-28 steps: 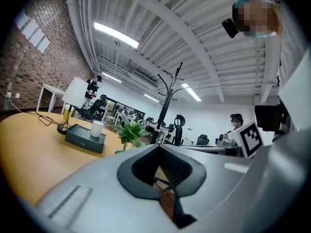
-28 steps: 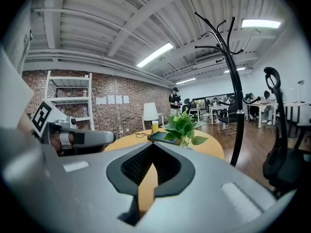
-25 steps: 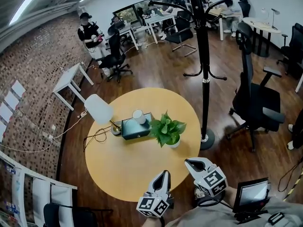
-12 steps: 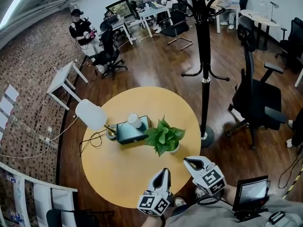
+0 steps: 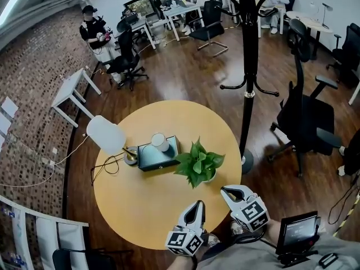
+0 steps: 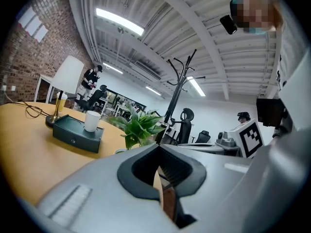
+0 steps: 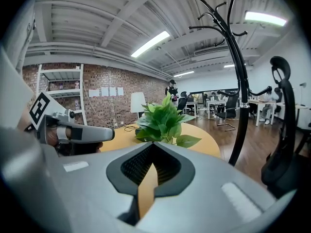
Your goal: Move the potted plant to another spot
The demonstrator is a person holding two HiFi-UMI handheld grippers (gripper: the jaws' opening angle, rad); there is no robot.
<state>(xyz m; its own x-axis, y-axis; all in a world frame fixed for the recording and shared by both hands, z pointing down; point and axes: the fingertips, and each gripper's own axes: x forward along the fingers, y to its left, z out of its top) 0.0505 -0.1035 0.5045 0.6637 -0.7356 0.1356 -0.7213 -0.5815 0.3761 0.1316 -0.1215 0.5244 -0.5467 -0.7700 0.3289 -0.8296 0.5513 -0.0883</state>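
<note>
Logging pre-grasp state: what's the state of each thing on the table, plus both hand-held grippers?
potted plant: upright on the table, untouched.
left hand-held gripper: shut, empty, short of the plant.
right hand-held gripper: shut, empty, short of the plant.
cup: upright on the dark box.
lamp: upright; lit or not, cannot tell.

left gripper (image 5: 197,205): jaws together, nothing between them — pointing nearly level
right gripper (image 5: 225,190): jaws together, nothing held — tipped slightly down
spacing: side by side, not touching

The left claw (image 5: 197,205) and the right claw (image 5: 225,190) have both drawn closer to the potted plant (image 5: 198,163).
</note>
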